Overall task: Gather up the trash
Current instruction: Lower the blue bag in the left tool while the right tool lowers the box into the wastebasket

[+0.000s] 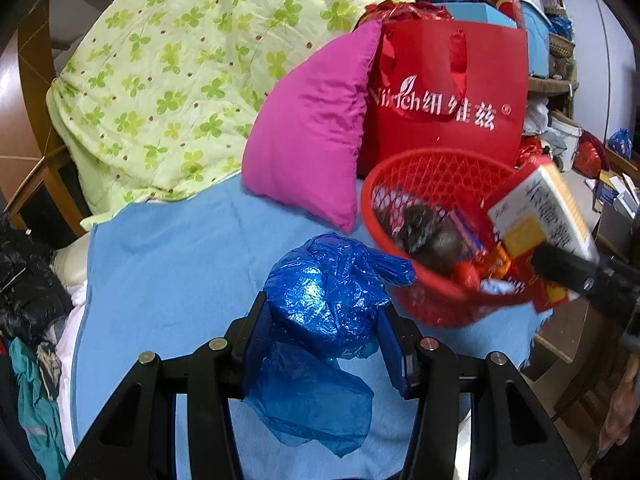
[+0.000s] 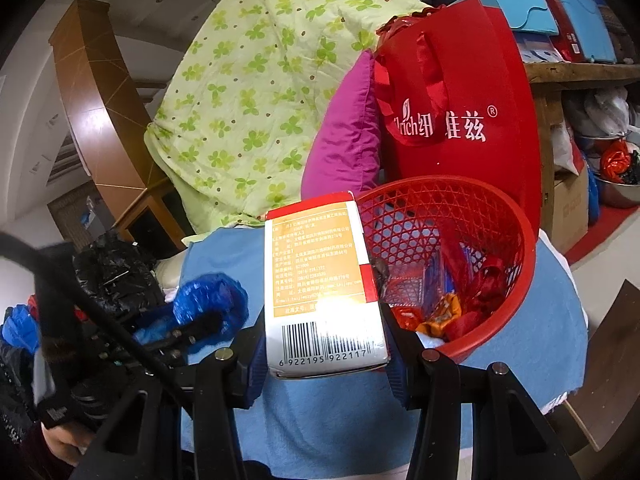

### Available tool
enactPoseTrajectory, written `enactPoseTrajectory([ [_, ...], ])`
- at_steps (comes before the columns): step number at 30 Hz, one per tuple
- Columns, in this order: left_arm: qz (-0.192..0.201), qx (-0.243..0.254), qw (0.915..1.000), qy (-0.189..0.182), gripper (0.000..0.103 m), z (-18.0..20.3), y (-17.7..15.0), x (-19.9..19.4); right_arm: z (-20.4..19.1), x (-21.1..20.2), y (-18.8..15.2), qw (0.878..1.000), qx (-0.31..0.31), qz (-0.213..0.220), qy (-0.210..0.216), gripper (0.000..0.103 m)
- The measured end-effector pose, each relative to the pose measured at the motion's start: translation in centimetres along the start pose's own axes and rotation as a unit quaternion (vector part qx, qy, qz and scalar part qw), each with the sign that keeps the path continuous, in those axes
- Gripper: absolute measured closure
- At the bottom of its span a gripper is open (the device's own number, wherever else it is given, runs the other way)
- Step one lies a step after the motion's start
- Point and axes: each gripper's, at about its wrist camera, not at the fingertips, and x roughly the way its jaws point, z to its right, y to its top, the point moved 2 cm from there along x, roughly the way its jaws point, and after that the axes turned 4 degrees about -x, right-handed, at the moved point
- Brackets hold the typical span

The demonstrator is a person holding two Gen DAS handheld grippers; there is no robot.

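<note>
My left gripper (image 1: 322,316) is shut on a crumpled blue plastic bag (image 1: 324,280) held just above the blue blanket (image 1: 172,264). My right gripper (image 2: 322,320) is shut on a white and orange medicine box (image 2: 320,280) with a barcode, held at the near left rim of the red mesh basket (image 2: 516,220). In the left wrist view the box (image 1: 540,212) hangs over the right side of the basket (image 1: 400,280). The basket holds wrappers (image 2: 440,316) and other trash. The blue bag also shows in the right wrist view (image 2: 208,296).
A pink pillow (image 1: 312,136) and a red gift bag (image 1: 452,96) stand behind the basket. A green clover quilt (image 1: 172,76) is piled at the back. Dark clothes (image 1: 24,280) lie at the left. Shelves and boxes (image 1: 560,80) crowd the right.
</note>
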Motion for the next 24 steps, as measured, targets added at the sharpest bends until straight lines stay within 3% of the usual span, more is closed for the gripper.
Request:
enactPoseTrajectory([
  [9, 0.013, 0.015, 0.9993, -0.033, 0.050, 2.9, 2.6, 0.8, 2.6, 0.0, 1.1, 1.000, 0.006, -0.003, -0.028, 0.051],
  [24, 0.012, 0.029, 0.9985, -0.045, 0.050, 5.5, 4.0, 1.8, 5.4, -0.8, 1.7, 0.999, 0.022, 0.004, -0.044, 0.051],
])
